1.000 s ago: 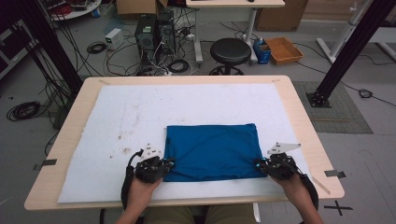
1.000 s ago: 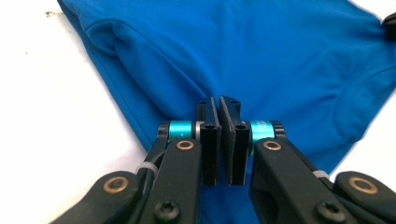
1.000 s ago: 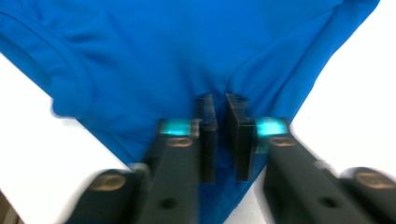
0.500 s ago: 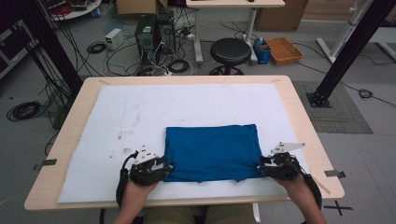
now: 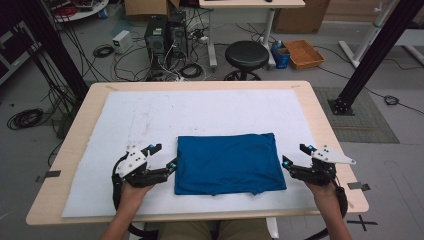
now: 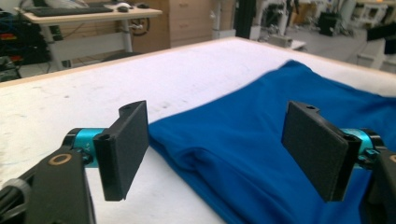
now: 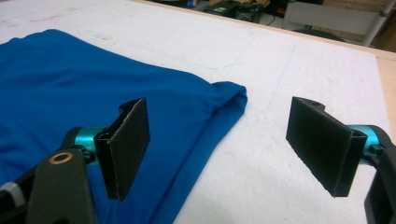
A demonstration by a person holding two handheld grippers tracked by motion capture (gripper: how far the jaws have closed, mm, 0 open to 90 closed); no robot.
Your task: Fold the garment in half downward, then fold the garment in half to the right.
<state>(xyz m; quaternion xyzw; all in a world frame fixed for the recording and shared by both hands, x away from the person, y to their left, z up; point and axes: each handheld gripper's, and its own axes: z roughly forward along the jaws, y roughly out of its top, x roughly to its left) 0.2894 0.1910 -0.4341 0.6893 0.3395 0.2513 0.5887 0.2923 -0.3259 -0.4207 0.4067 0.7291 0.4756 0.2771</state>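
Two grippers flank my folded blue cloth (image 5: 229,162) on the white mat (image 5: 150,120): left gripper (image 5: 165,157) and right gripper (image 5: 295,156) have just been opening, nothing between them. Fold released, I judge; next needs regripping an edge.

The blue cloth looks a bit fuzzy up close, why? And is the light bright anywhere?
In the left gripper view, the blue cloth is soft nearest the lens and the far room is blurry. In the right gripper view, folds cast gentle shadows. In the high view, light is even on the white mat, no glare.
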